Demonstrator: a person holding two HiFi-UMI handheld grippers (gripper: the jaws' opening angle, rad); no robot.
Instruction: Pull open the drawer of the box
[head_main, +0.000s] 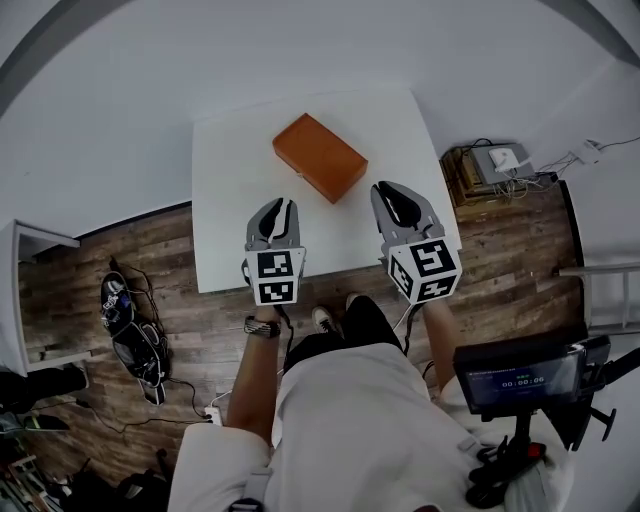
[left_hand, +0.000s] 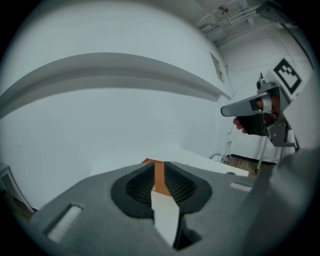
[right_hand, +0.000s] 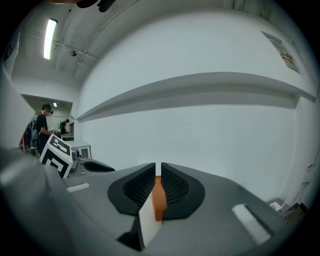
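Observation:
An orange-brown box (head_main: 320, 156) lies aslant on the far half of the white table (head_main: 230, 200); no drawer front or handle shows on it from above. My left gripper (head_main: 283, 207) hovers over the table's near part, short of the box's near-left side, jaws open with nothing between them. My right gripper (head_main: 392, 190) hangs just right of the box's near end, jaws a narrow slit apart and empty. In the left gripper view a strip of the box (left_hand: 159, 175) shows through the gap of the gripper (left_hand: 159, 167). The right gripper view shows the box (right_hand: 158, 197) ahead of the gripper (right_hand: 158, 169).
The table stands against a white wall on a wooden floor. A wooden crate with devices and cables (head_main: 490, 165) sits at the right. Bags and cables (head_main: 130, 335) lie on the floor at the left. A screen on a stand (head_main: 520, 375) is near right.

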